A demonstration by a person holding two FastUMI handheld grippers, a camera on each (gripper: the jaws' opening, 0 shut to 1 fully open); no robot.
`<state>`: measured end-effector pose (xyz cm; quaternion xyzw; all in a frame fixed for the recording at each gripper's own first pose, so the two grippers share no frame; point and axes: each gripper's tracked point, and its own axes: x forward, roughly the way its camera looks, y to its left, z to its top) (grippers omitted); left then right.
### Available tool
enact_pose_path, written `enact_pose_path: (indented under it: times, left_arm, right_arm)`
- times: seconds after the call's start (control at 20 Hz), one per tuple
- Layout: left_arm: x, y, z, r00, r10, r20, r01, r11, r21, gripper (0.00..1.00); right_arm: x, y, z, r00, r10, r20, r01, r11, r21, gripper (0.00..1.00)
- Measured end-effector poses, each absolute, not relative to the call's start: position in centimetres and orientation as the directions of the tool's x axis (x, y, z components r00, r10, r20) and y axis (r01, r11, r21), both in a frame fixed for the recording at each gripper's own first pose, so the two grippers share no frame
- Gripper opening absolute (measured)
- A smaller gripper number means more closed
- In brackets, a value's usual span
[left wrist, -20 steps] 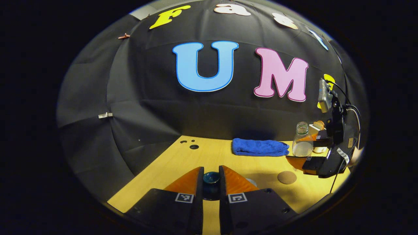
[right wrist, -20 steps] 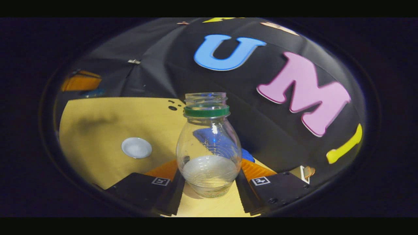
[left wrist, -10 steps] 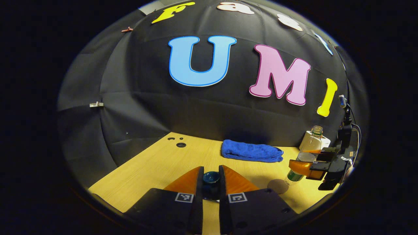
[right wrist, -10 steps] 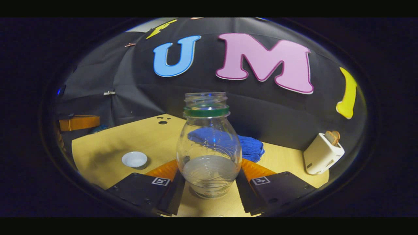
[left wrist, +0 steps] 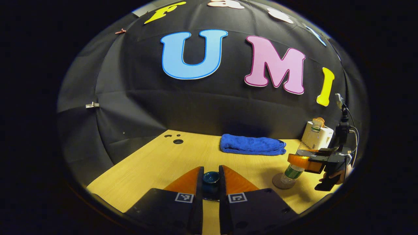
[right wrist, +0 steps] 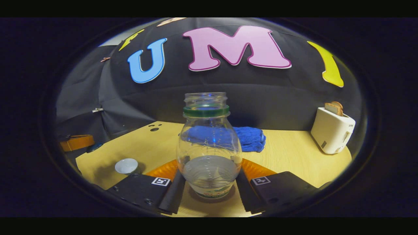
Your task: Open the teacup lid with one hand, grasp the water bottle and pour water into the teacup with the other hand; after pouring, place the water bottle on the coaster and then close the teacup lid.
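My left gripper (left wrist: pixel 211 170) is shut on the dark blue teacup lid (left wrist: pixel 211 178) and holds it just above the wooden table (left wrist: pixel 156 163). In the right gripper view, the clear water bottle (right wrist: pixel 209 130) with a green neck ring stands upright, about a third full. My right gripper (right wrist: pixel 209 163) is shut on its belly. In the left gripper view, the right gripper (left wrist: pixel 308 160) holds the bottle (left wrist: pixel 290 171) with its base on the round brown coaster (left wrist: pixel 278 182). The white teacup (right wrist: pixel 126 165) stands uncovered at the left, near the left gripper (right wrist: pixel 76 142).
A folded blue towel (left wrist: pixel 251 145) lies at the back of the table by the black wall. A white toaster (right wrist: pixel 333 130) with bread slices stands at the back right. Two small holes (left wrist: pixel 178 141) mark the table's far left.
The right gripper has swung the bottle away from the teacup, level and down onto the coaster. The left gripper keeps the lid and has barely shifted.
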<state>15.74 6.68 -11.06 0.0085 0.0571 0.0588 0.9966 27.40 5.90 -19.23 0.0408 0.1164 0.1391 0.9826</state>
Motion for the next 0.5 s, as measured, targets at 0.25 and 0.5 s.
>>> enact_pose_path:
  times: [0.25,0.5]
  left_arm:
    - [15.95,6.36,-12.04,0.986,0.109,-0.126,-0.108,0.994,0.015,0.24]
    - [16.15,6.47,-11.95,0.987,0.105,-0.124,-0.103,0.994,0.024,0.24]
  right_arm:
    - [27.59,6.22,-19.43,0.933,0.288,-0.215,-0.271,0.957,0.105,0.75]
    - [27.53,6.44,-19.23,0.937,0.286,-0.203,-0.276,0.958,0.076,0.99]
